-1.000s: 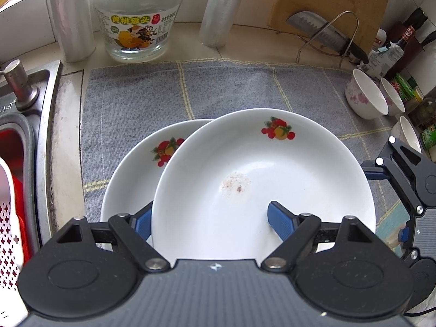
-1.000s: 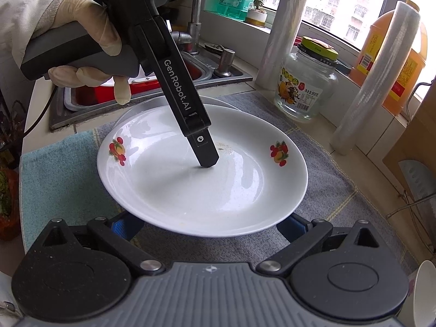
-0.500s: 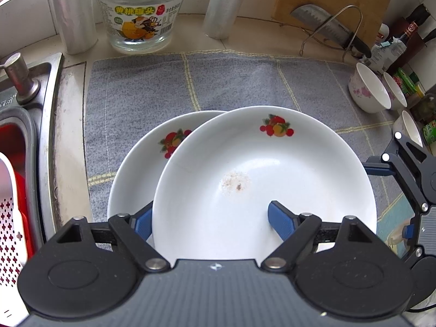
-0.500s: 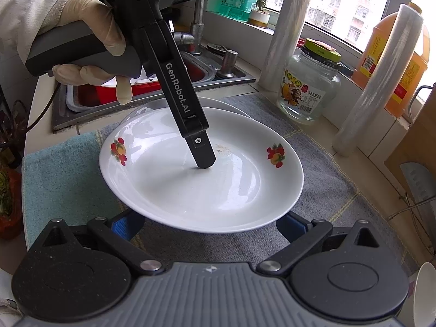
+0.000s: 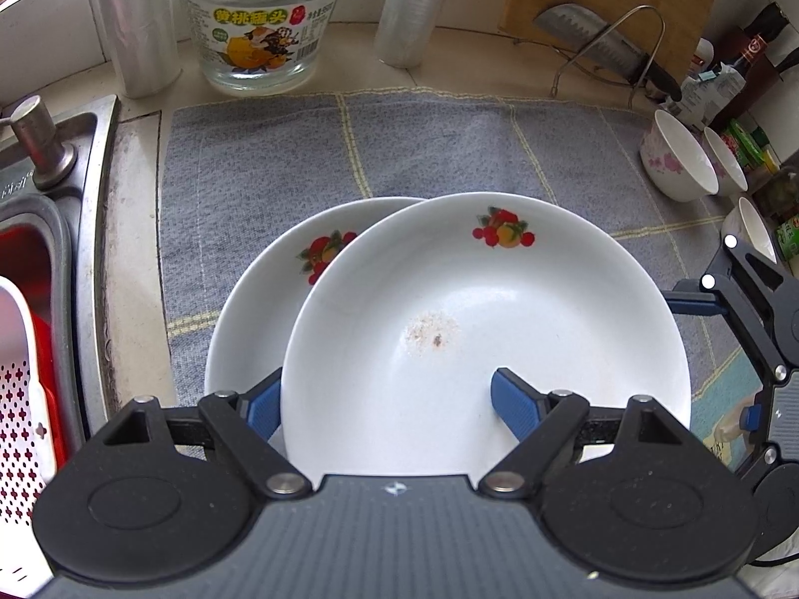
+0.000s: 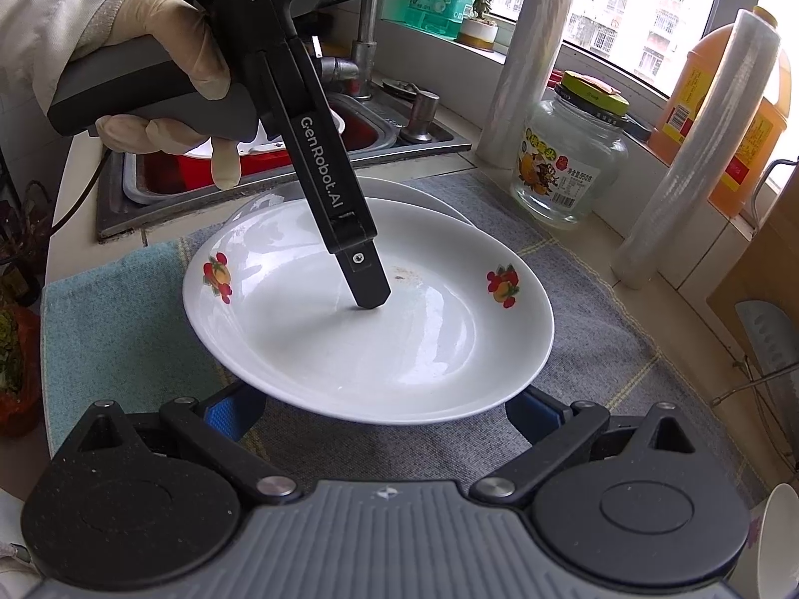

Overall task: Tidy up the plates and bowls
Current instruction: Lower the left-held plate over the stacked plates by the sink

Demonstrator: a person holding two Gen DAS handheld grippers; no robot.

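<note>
A white plate with fruit prints hangs tilted over a second matching plate that lies on the grey towel. My left gripper is shut on the upper plate's near rim, with one blue pad inside the dish and the other outside, under the rim. In the right wrist view its black finger rests inside that plate. My right gripper stands open, low by the plate's edge, and the rim hides its fingertips. Three white bowls stand at the right.
A steel sink with a red basin and a white colander lies to the left. A glass jar, two film rolls, a cutting board and a cleaver on a wire rack line the back. Bottles crowd the far right.
The held plate has shifted only slightly over the lower one. Both grippers keep their places and their jaws stand as before.
</note>
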